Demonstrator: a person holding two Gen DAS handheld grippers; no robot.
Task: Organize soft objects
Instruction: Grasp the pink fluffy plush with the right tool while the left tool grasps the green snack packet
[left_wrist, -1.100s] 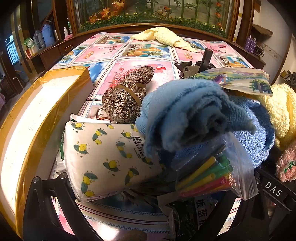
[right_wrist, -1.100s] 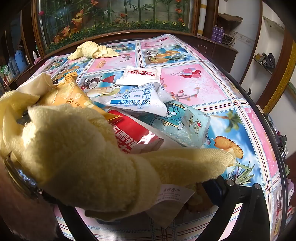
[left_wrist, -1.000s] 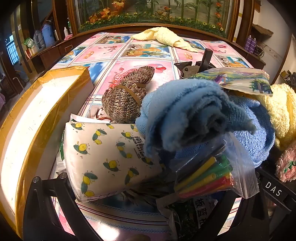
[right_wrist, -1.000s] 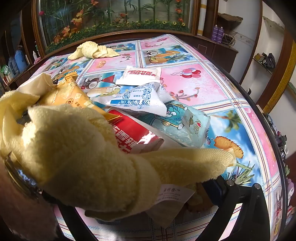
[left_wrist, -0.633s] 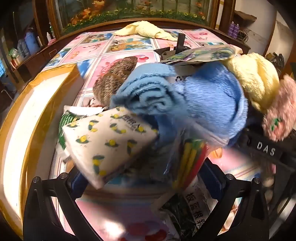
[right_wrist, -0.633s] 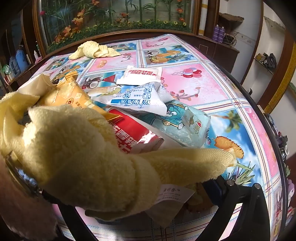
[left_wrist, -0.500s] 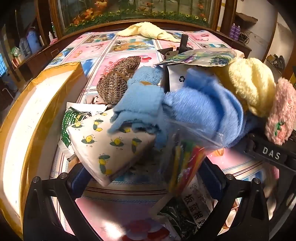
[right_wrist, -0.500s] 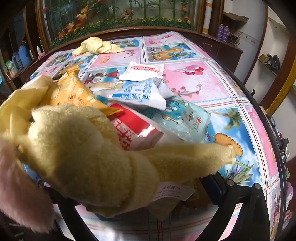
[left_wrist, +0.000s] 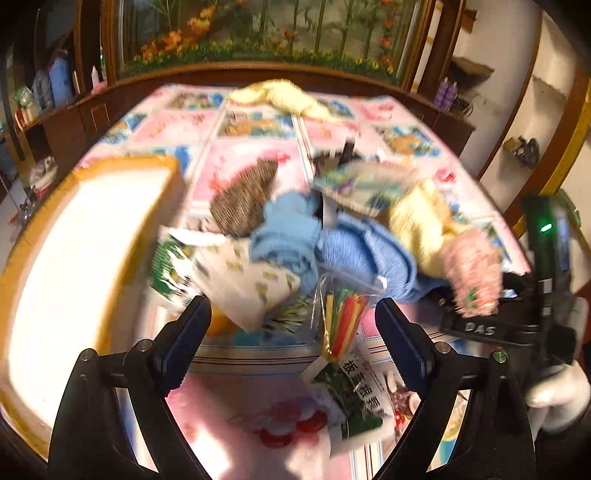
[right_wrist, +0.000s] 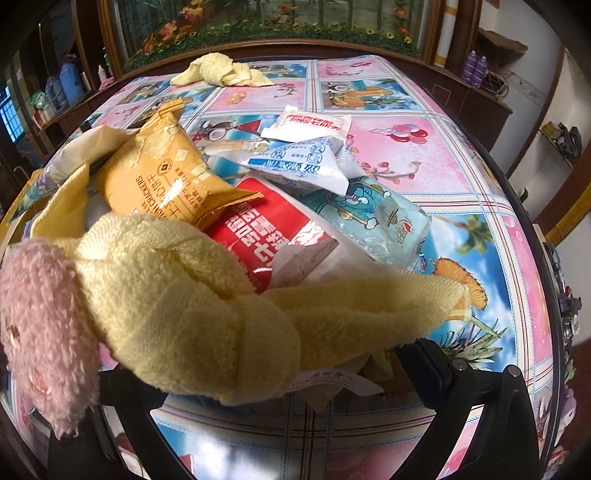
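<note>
Mid-tabletop heap: we judge the yellow towel (right_wrist: 192, 317) light, limp, best pinched at its thick knot; it lies across the right gripper (right_wrist: 280, 373), grip undeterminable. Left gripper (left_wrist: 293, 323) closing, nothing between its jaws. Orange packet (right_wrist: 159, 177) reads "CRACKERS"; gripper body reads "DAS".

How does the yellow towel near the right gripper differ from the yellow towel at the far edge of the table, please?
The near yellow towel is twisted into a thick roll lying on the snack packets; the far yellow towel lies loosely crumpled, alone on the tablecloth. A pink plush touches the near one only. Both are pale yellow terry.
</note>
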